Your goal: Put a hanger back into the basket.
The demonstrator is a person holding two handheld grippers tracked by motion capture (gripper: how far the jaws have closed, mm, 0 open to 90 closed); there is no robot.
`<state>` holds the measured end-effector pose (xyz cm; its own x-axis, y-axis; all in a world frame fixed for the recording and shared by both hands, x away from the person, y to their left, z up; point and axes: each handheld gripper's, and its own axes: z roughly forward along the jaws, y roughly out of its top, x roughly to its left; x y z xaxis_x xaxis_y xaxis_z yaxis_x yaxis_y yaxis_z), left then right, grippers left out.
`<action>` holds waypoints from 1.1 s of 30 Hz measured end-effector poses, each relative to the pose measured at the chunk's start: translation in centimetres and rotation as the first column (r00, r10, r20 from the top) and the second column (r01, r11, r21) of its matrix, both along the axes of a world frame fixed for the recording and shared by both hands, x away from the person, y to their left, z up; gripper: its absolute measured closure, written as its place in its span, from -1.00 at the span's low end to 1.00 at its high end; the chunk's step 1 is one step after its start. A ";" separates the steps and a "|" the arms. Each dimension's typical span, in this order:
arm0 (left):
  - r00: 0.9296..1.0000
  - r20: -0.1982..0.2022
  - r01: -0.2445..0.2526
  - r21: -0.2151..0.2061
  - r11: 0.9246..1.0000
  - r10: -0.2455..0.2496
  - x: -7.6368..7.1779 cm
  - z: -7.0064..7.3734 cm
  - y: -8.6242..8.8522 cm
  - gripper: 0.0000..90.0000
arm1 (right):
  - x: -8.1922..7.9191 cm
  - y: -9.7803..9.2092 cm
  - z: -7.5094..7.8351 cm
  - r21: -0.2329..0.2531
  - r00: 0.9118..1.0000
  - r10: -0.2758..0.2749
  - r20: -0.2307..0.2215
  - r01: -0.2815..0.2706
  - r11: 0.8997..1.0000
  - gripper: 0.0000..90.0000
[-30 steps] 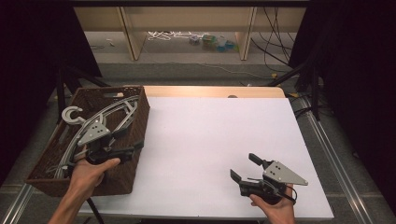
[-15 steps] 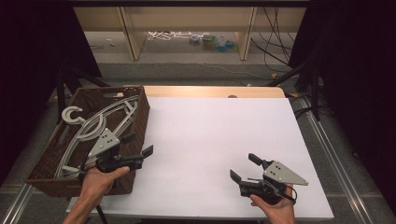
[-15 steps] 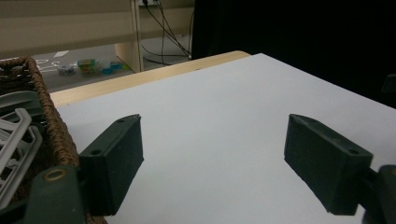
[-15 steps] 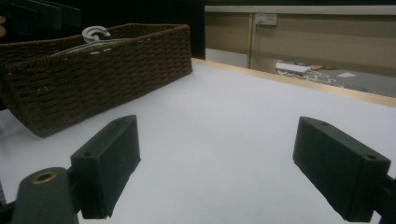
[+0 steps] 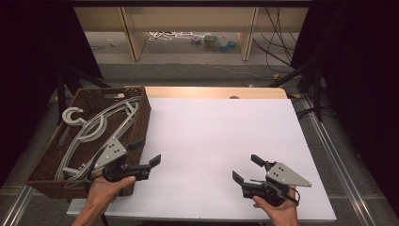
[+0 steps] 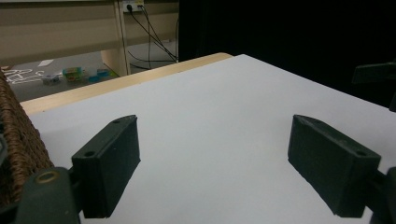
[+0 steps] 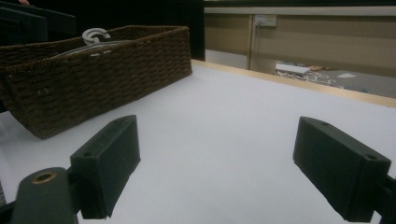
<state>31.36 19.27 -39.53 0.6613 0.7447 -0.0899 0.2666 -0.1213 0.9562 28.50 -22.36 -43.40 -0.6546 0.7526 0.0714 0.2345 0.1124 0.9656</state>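
A brown wicker basket (image 5: 141, 115) stands at the table's left edge and holds several grey plastic hangers (image 5: 96, 127). My left gripper (image 5: 145, 153) hovers at the basket's near right corner, open and empty, pointing right over the white table (image 5: 211, 136). Its jaws stand wide apart in the left gripper view (image 6: 215, 172). My right gripper (image 5: 247, 169) rests near the front right of the table, open and empty. In the right gripper view (image 7: 219, 172) it faces the basket (image 7: 102, 70), with a hanger hook (image 7: 93, 36) showing above the rim.
The table's wooden far edge (image 5: 211, 92) borders a floor with shelving legs, cables and small items (image 5: 211, 42). Metal rails (image 5: 339, 155) run along the table's right side. Dark curtains flank both sides.
My left gripper has pulled back out of the basket toward the near side and now hangs at its near right corner, empty. The right gripper has stayed still.
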 end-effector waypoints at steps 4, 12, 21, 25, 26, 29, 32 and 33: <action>1.000 0.004 0.008 0.009 1.000 -0.008 -0.1 -0.6 -0.4 -0.64 | 0.1 0.1 -0.2 -0.001 1.000 0.004 0.006 -0.004 1.000 -0.65; 0.999 0.039 -0.010 0.000 1.000 0.010 -0.7 -1.8 -0.6 -0.63 | 0.0 0.3 -0.2 -0.001 1.000 0.010 -0.008 -0.010 1.000 -0.65; 0.998 0.055 0.025 0.006 1.000 -0.026 -2.0 -2.9 -0.8 -0.64 | -0.4 0.7 -0.2 -0.015 1.000 0.022 0.002 -0.022 1.000 -0.65; 0.999 0.042 0.020 0.012 1.000 -0.021 -2.4 -3.1 -1.0 -0.64 | -0.3 0.1 -0.1 0.007 1.000 0.006 0.011 -0.006 1.000 -0.65; 0.999 0.042 0.025 0.014 1.000 -0.026 -2.3 -3.2 -1.0 -0.64 | -0.4 -0.1 -0.1 0.002 1.000 0.006 0.008 -0.006 1.000 -0.65; 0.999 0.035 0.024 0.012 1.000 -0.024 -2.3 -3.3 -1.1 -0.64 | -0.4 -0.2 0.0 0.012 1.000 -0.009 0.001 0.009 1.000 -0.65; 0.999 0.035 0.025 0.012 1.000 -0.026 -2.2 -3.3 -1.0 -0.64 | -0.4 0.1 -0.1 0.016 1.000 0.007 0.005 -0.007 1.000 -0.65; 0.999 0.034 0.026 0.009 1.000 -0.026 -2.2 -3.3 -1.0 -0.64 | -0.4 0.1 -0.1 0.005 1.000 0.012 0.004 -0.012 1.000 -0.65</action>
<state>29.14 18.28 -42.88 0.6830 0.7279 -0.0605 0.2301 -0.1358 0.9637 28.07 -22.27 -43.50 -0.6639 0.7443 0.0723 0.2294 0.1108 0.9670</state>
